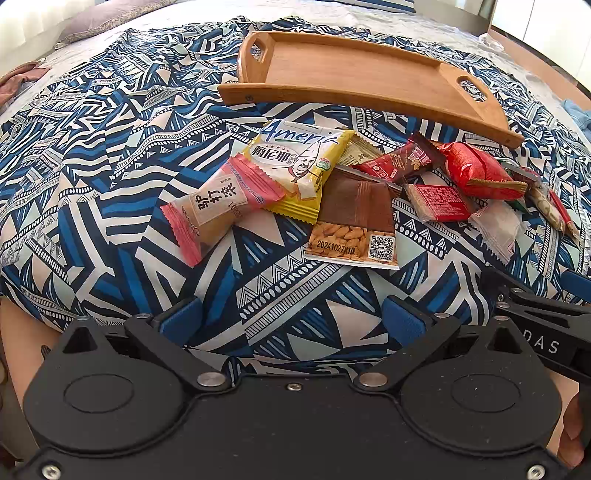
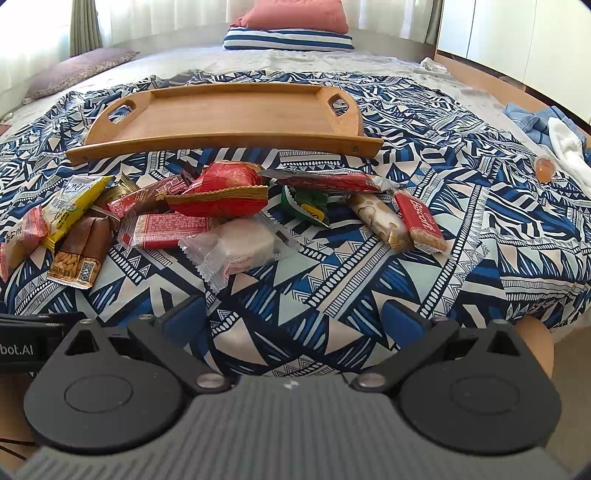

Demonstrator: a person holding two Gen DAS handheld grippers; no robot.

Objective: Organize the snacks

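A pile of wrapped snacks lies on the patterned bedspread in front of an empty wooden tray [image 1: 354, 70] [image 2: 236, 110]. On the left are a pink packet [image 1: 221, 206], a yellow packet [image 1: 299, 166] and a brown peanut packet [image 1: 354, 221]. A red bag [image 2: 221, 192], a clear white packet [image 2: 236, 247], a green packet [image 2: 310, 206], a nougat bar [image 2: 380, 219] and a red Biscoff packet [image 2: 419, 221] lie further right. My left gripper [image 1: 293, 319] hangs open, short of the pile. My right gripper [image 2: 293, 317] is open too, near the white packet, holding nothing.
The blue and white bedspread [image 2: 369, 280] covers a bed. Pillows [image 2: 288, 31] are stacked at the far end. A small orange jelly cup [image 2: 545, 168] and crumpled clothes [image 2: 554, 129] lie at the right edge. The other gripper's body [image 1: 546, 332] shows at right.
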